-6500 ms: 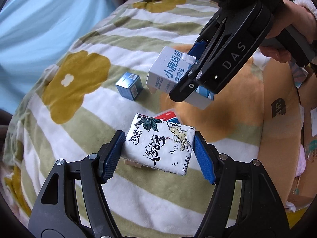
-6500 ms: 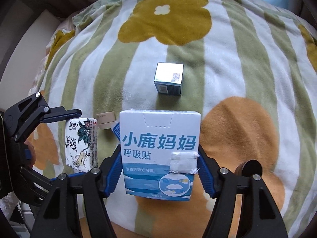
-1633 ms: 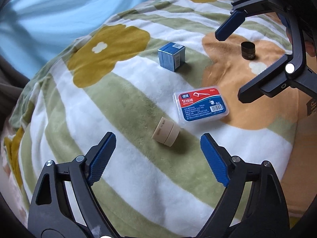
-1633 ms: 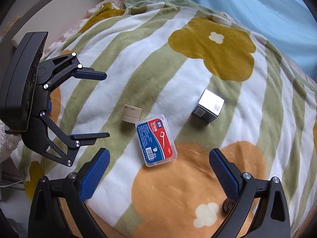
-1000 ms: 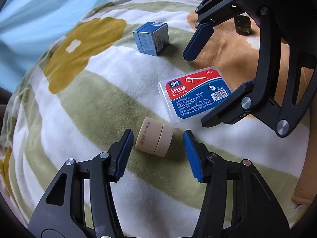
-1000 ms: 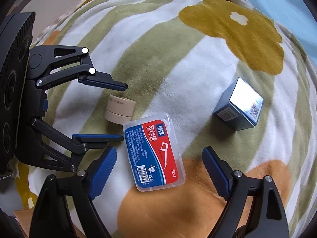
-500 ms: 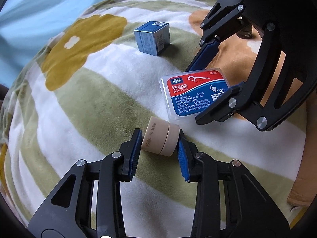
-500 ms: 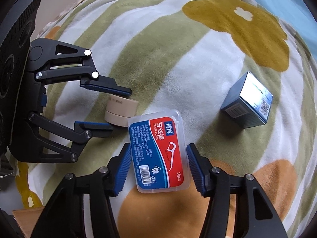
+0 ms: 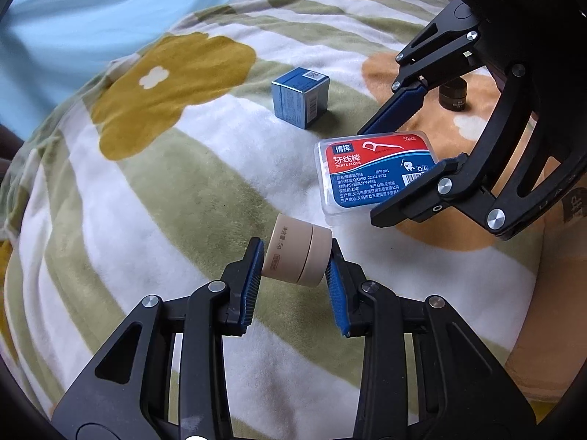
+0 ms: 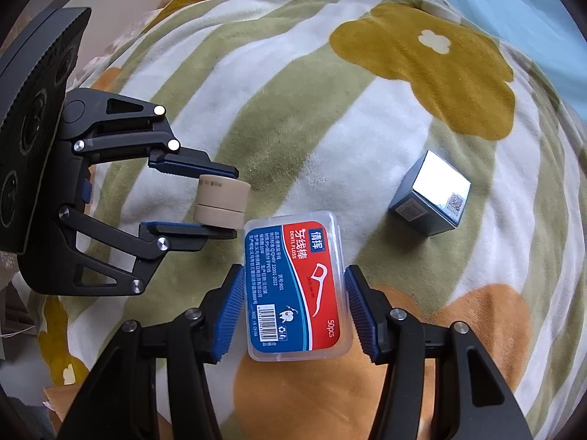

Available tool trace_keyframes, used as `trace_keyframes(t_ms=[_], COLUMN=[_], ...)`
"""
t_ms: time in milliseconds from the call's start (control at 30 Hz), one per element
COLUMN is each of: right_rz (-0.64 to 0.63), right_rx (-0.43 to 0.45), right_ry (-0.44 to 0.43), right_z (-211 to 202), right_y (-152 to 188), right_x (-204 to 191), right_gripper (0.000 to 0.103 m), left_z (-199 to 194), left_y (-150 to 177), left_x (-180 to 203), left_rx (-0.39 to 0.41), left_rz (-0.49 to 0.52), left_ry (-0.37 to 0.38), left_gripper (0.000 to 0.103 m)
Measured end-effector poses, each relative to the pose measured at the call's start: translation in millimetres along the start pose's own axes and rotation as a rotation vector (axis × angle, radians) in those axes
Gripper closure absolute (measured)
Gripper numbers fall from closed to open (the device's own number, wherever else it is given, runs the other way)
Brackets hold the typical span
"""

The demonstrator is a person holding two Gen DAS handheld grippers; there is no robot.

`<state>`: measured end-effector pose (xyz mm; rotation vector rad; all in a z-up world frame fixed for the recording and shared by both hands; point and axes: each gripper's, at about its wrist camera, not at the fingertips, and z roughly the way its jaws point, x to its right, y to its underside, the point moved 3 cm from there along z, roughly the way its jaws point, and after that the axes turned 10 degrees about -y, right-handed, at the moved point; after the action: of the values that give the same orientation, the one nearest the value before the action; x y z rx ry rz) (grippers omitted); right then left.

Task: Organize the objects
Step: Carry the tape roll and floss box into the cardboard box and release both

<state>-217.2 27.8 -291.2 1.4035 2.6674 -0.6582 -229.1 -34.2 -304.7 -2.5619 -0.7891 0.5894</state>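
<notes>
A small beige round jar (image 9: pixel 298 253) is being gripped by the left gripper (image 9: pixel 296 267); both blue pads (image 9: pixel 252 282) are being pressed on its flat ends, so the jar is lying on its side btw. the fingers. In the right wrist view the same jar (image 10: pixel 221 201) is being seen at the left, clamped in the left gripper (image 10: pixel 220 203). Whether the jar is touching the blanket (image 9: pixel 154 198) or is lifted a little cannot be told.

A clear plastic floss pick box (image 10: pixel 295 286) w/ red and blue label is being held by the right gripper (image 10: pixel 295 306); the pads (image 10: pixel 231 310) are being closed on its two long sides. In the left wrist view the box (image 9: pixel 374 170) is being seen just right and far of the jar, tilted, w/ the right gripper (image 9: pixel 422 128) around it. Box and jar are being kept just beside each other, not touching as far as it is visible.

A blue cube carton (image 9: pixel 301 97) is standing on the blanket, farther away and apart from both grippers; in the right wrist view it (image 10: pixel 429 194) is at the right, w/ a shiny top face. A small dark jar (image 9: pixel 453 97) is being partly hidden behind the right gripper, on an orange flower of the blanket.

The blanket (image 10: pixel 330 117) is striped green and white, w/ mustard and orange flowers. A light blue cloth (image 9: pixel 91 11) is lying at the far left.
</notes>
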Motion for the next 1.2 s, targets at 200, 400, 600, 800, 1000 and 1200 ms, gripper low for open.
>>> trace_keyframes(t_ms=[200,400,600,800,1000,1200], right_rz=[0.014,0.023,0.038,0.020,0.022,0.029], right_rx=[0.036,0.074,0.129,0.166,0.183,0.177], right_ry=[0.005,0.011,-0.009,-0.011,0.012,0.012], right_z=[-25,-58,-96,-143,-184,-206], right_y=[0,10,15,40,78,118], right_x=[3,-7,-26,-49,-66,-81], right_gripper=[0.052,0.052,0.052,0.052,0.052,0.052], left_z=[-29,-70,-120,-165,-200,-224], left_y=[-9,-21,-26,-25,-16,3], left_x=[-3,1,18,48,86,122], left_rx=[0.028,0.064,0.100,0.111,0.095,0.069], left_rz=[-0.043,-0.099,-0.164,-0.234,-0.292,-0.370], left_ry=[-0.023,-0.046,-0.060,-0.081,-0.099,-0.103], left_gripper=[0.073,0.073,0.073,0.073,0.073,0.073])
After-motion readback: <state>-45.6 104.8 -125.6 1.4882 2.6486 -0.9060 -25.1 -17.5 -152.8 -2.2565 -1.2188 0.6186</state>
